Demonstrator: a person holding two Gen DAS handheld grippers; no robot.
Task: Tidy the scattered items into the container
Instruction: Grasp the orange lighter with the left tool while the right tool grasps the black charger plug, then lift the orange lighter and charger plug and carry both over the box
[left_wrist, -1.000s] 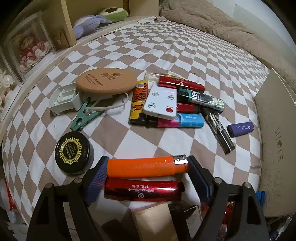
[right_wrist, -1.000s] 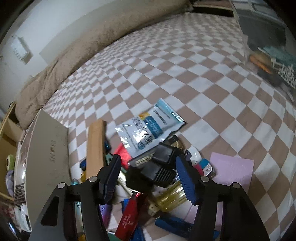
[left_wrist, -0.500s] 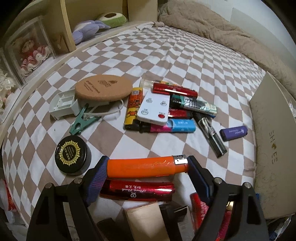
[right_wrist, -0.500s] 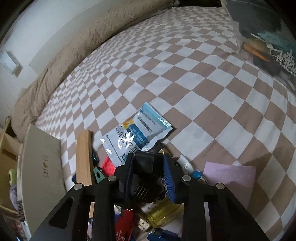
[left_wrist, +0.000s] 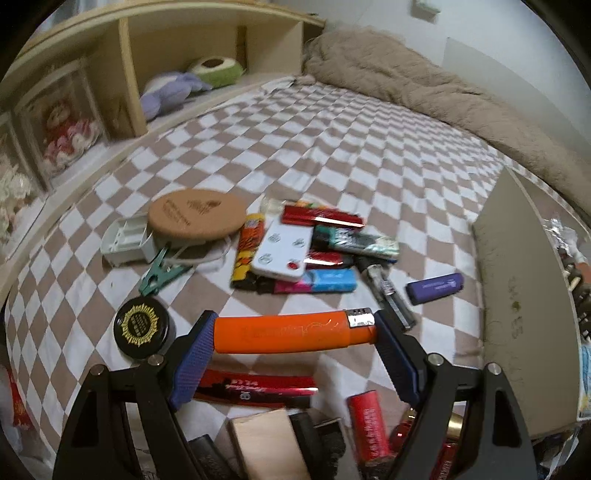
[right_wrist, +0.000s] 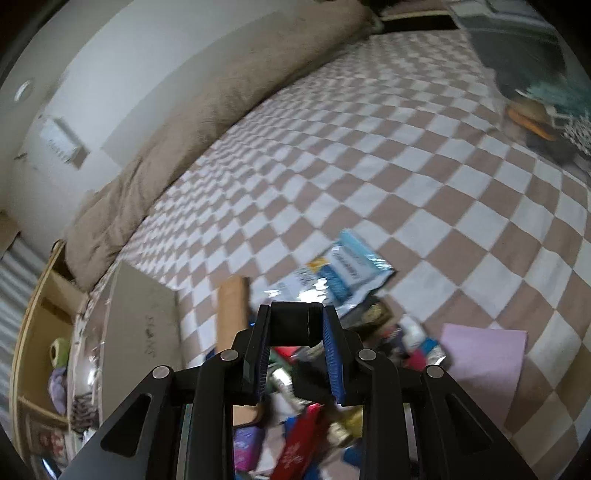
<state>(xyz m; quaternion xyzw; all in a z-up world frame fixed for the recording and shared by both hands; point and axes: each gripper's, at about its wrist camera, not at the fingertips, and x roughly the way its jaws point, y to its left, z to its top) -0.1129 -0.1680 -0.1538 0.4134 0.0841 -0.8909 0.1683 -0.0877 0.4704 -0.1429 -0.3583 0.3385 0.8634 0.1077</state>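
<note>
My left gripper (left_wrist: 293, 332) is shut lengthwise on an orange lighter (left_wrist: 291, 332) and holds it clear above the checkered bedspread. Beyond it lies a heap of lighters under a white remote (left_wrist: 282, 249), with a purple lighter (left_wrist: 436, 286) to the right, a black round tin (left_wrist: 142, 326) and a cork coaster (left_wrist: 197, 216) to the left. The beige shoebox lid (left_wrist: 524, 306) stands at the right. My right gripper (right_wrist: 293, 326) is shut on a black boxy object (right_wrist: 291, 326), lifted above a pile of small items. The same lid (right_wrist: 146, 321) shows at its left.
A foil sachet (right_wrist: 340, 273), a wooden block (right_wrist: 231, 314) and a lilac paper (right_wrist: 484, 362) lie around the right pile. A white plastic holder (left_wrist: 125, 240) and green clip (left_wrist: 162, 271) lie left. A folded beige blanket (left_wrist: 424, 88) and shelves (left_wrist: 129, 74) border the bed.
My right gripper closed on the black object and raised it from the pile. My left gripper rose with the orange lighter and tilted up, showing more of the shelves and blanket.
</note>
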